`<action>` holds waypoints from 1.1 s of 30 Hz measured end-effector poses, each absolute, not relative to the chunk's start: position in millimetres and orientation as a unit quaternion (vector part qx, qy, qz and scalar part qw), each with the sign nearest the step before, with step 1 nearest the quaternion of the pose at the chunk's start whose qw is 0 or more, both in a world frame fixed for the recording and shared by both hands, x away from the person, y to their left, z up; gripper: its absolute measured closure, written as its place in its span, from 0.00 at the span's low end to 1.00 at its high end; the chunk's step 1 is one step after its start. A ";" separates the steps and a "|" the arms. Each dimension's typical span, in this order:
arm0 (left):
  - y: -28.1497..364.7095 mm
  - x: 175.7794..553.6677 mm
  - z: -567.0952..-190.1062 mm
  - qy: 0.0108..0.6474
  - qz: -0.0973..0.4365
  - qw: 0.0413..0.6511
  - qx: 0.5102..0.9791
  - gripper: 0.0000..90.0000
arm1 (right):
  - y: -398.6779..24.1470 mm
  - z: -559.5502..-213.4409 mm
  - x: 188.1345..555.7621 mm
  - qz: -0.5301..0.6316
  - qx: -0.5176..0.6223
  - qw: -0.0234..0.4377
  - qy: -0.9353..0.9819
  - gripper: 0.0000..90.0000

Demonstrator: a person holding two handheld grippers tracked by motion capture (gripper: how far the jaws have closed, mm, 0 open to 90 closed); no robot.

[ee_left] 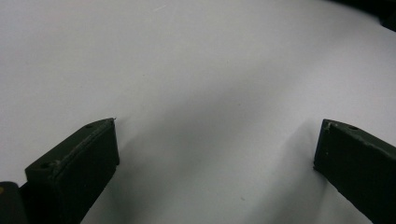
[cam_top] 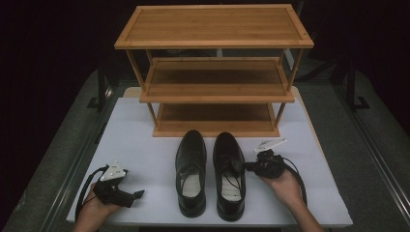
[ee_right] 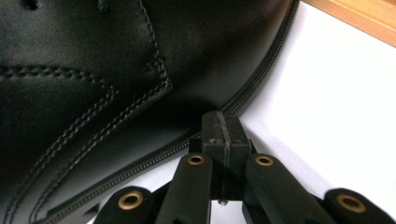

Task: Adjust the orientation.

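Left gripper (cam_top: pixel 139 194) jaws apart over white table (cam_top: pixel 145 145). Right gripper (ee_right: pixel 223 122) jaws together, tips at right shoe (cam_top: pixel 229 176) edge

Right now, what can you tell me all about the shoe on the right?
The right shoe is black, shiny leather with stitched seams, laces and a pale insole. It stands upright on the white table, toe toward the wooden rack, beside its twin with a narrow gap between them. The right gripper, shut, has its fingers at the shoe's outer side by the sole; whether they touch is unclear.
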State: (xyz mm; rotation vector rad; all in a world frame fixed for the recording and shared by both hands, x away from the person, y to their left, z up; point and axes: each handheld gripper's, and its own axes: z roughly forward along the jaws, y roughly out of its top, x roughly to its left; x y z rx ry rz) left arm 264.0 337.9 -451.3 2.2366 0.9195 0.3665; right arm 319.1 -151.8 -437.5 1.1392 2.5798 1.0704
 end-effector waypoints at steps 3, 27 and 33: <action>338.0 264.0 -451.3 0.353 0.141 0.341 0.860 0.00 | -148.1 -437.5 320.6 0.353 0.376 0.064 0.854 1.00; 324.2 267.2 -429.5 0.353 0.111 0.396 0.840 0.08 | -185.0 -413.3 307.2 0.412 0.416 0.086 0.806 0.42; 308.7 270.7 -418.2 0.341 0.101 0.407 0.841 0.09 | -184.3 -406.1 303.3 0.426 0.408 0.086 0.803 0.40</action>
